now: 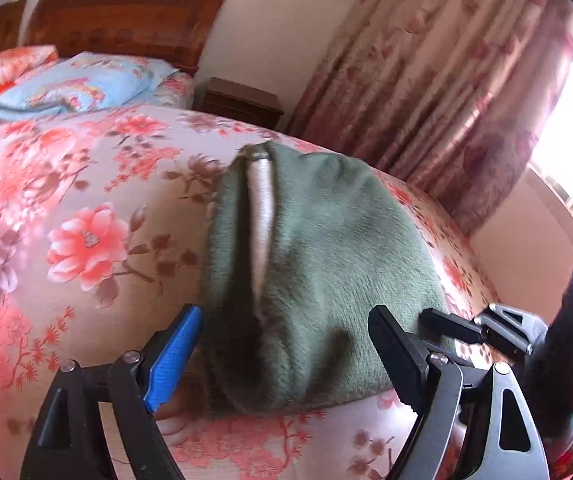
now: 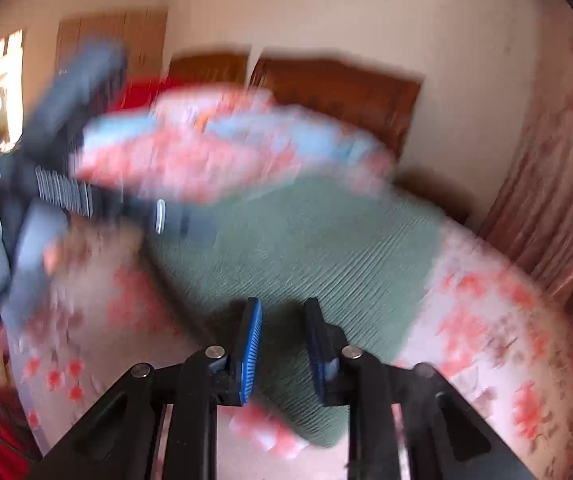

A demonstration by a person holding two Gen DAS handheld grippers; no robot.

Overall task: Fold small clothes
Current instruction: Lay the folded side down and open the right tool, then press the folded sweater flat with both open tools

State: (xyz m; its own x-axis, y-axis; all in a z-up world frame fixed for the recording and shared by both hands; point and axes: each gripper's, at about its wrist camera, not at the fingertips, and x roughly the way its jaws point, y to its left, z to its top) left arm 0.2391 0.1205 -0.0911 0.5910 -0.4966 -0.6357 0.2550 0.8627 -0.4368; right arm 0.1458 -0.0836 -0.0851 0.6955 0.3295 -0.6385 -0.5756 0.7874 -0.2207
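Green garment (image 1: 318, 264) on the bed (image 1: 86, 208), lying near the foot-end edge, well short of the pillows (image 1: 78, 88) up by the headboard (image 1: 122, 20). It looks like a small fleece piece, plush and limp, with a pale strip of lining (image 1: 260, 216) showing where one layer has turned back. Judging by that nap, it should be light and floppy, no stiffness to help, and it will drape and slide wherever it is pulled, so the grip wants a hem or corner with the whole thickness pinched, not the fuzzy middle.

Left gripper (image 1: 286, 356) hangs over the garment's near edge, jaws spread wide, straddling the cloth with nothing pinched. Right gripper (image 2: 282, 344) is at the garment's near corner, jaws narrow; fabric sits between them, but that view is smeared with blur, so whether the pads actually bite I cannot tell. In the left view its black fingers (image 1: 450, 326) lie at the garment's right edge. Curtains (image 1: 446, 80) hang beyond the bed.
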